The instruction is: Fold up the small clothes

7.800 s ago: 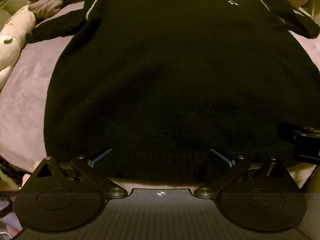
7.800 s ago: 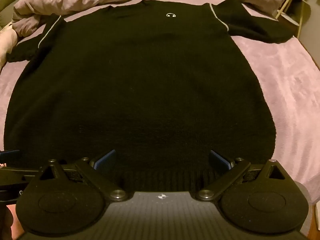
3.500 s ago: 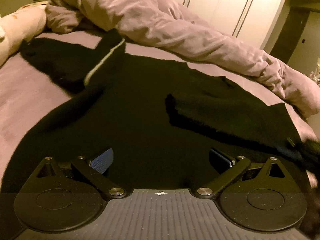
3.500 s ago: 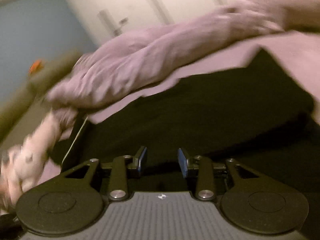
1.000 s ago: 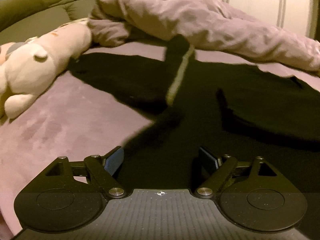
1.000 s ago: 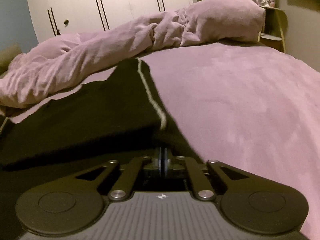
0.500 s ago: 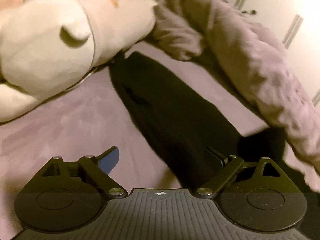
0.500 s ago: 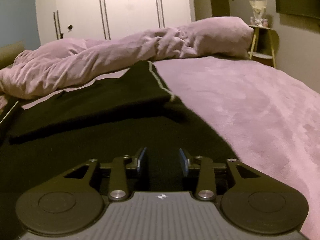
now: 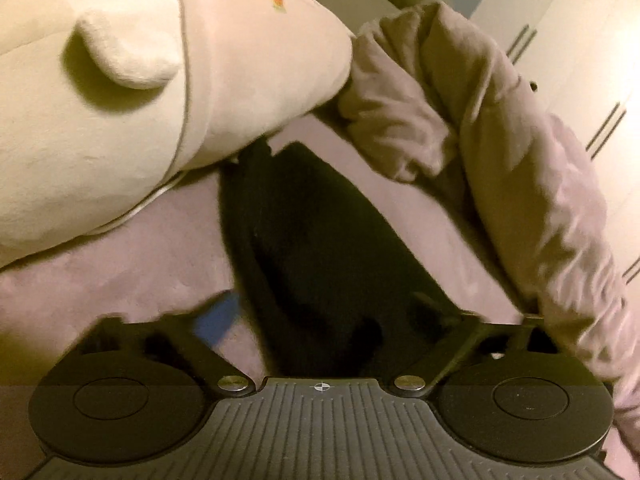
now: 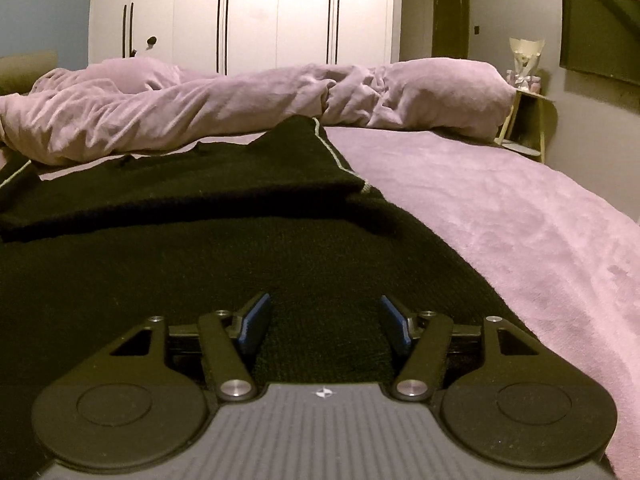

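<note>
A black sweater (image 10: 200, 264) lies flat on the purple bed, its right sleeve (image 10: 180, 188) folded across the chest with a pale stripe along the shoulder. My right gripper (image 10: 324, 322) hovers low over the sweater's body near its right edge; its jaws are opening and grip nothing. In the left wrist view the other black sleeve (image 9: 320, 232) stretches away toward a plush toy. My left gripper (image 9: 324, 312) straddles this sleeve. Its jaws are closing with the sleeve between them, and the blurred blue left pad (image 9: 218, 316) stands just beside the cloth.
A large cream plush toy (image 9: 140, 80) lies over the sleeve's far end. A bunched purple duvet (image 9: 500, 160) runs along the head of the bed (image 10: 500, 220). White wardrobe doors (image 10: 248, 16), a small side table (image 10: 528, 120) and a wall screen (image 10: 600, 36) stand behind.
The left gripper swung left along the sweater to the outstretched sleeve by the plush toy and narrowed its jaws. The right gripper let go of the folded sleeve, opened and drew back.
</note>
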{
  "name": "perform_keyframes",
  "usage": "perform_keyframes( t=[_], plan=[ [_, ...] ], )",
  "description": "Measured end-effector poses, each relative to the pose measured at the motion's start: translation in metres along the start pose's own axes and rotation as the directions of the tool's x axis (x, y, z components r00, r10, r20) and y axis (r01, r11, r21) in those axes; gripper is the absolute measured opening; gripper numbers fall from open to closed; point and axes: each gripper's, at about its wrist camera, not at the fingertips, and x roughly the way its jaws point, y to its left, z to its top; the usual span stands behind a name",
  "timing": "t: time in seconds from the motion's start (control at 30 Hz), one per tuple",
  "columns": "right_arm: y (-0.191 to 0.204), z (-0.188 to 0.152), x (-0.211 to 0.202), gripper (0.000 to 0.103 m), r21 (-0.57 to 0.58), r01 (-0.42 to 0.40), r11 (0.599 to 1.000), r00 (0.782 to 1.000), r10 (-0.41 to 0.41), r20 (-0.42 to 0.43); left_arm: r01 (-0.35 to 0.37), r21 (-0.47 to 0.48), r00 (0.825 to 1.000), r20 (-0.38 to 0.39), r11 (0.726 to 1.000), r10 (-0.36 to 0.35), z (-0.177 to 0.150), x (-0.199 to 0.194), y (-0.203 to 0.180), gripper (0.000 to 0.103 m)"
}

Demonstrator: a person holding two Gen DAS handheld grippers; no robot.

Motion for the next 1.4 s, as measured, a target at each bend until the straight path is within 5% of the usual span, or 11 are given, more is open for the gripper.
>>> perform_keyframes(
  t=[0.03,0.17,0.33,0.53,0.67,0.9,0.93,1.03,1.13,1.27,1.4],
  plan=[
    [0.001,0.0,0.0,0.062,-0.004,0.003,1.0,1.0,-0.003,0.0,0.004,-0.019,1.0,-0.007,1.0,-0.004,0.001,0.002,0.003,0.048],
    [0.002,0.0,0.002,0.063,-0.011,0.007,1.0,1.0,-0.007,0.002,0.036,-0.11,0.999,-0.027,0.993,-0.039,0.006,0.005,0.019,0.019],
    [0.001,0.0,0.002,0.064,-0.012,0.006,1.0,1.0,-0.006,0.002,0.1,-0.112,0.995,-0.013,0.989,-0.102,0.011,-0.008,0.019,0.015],
    [0.002,0.0,0.002,0.064,-0.009,0.005,1.0,1.0,-0.005,0.003,0.146,0.198,0.979,0.114,0.969,-0.171,0.015,-0.065,-0.041,0.014],
    [0.0,-0.001,0.002,0.064,0.002,-0.002,1.0,1.0,0.002,0.008,0.181,0.459,0.945,0.164,0.87,-0.284,0.002,-0.115,-0.109,0.014],
    [-0.009,-0.001,0.0,0.064,0.053,-0.04,0.998,0.999,0.039,0.014,0.347,0.753,0.84,0.015,0.559,-0.542,-0.099,-0.209,-0.229,0.016],
    [-0.011,-0.001,0.0,0.065,0.06,-0.046,0.997,0.999,0.045,0.014,0.362,0.763,0.84,-0.018,0.535,-0.543,-0.117,-0.215,-0.24,0.024],
    [-0.015,0.0,-0.001,0.066,0.085,-0.069,0.994,0.998,0.068,0.011,0.414,0.772,0.843,-0.126,0.482,-0.523,-0.177,-0.227,-0.261,0.1],
    [-0.02,0.001,-0.004,0.066,0.102,-0.098,0.99,0.995,0.098,0.003,0.44,0.804,0.829,-0.192,0.4,-0.525,-0.226,-0.244,-0.256,0.101],
    [-0.026,0.006,-0.004,0.067,0.132,-0.131,0.982,0.991,0.135,-0.019,0.408,0.781,0.878,-0.194,0.473,-0.437,-0.239,-0.248,-0.22,0.101],
    [-0.03,0.02,0.001,0.067,0.236,-0.196,0.952,0.976,0.212,-0.042,0.236,0.702,0.959,-0.058,0.672,-0.276,-0.213,-0.238,-0.16,0.101]
  ],
)
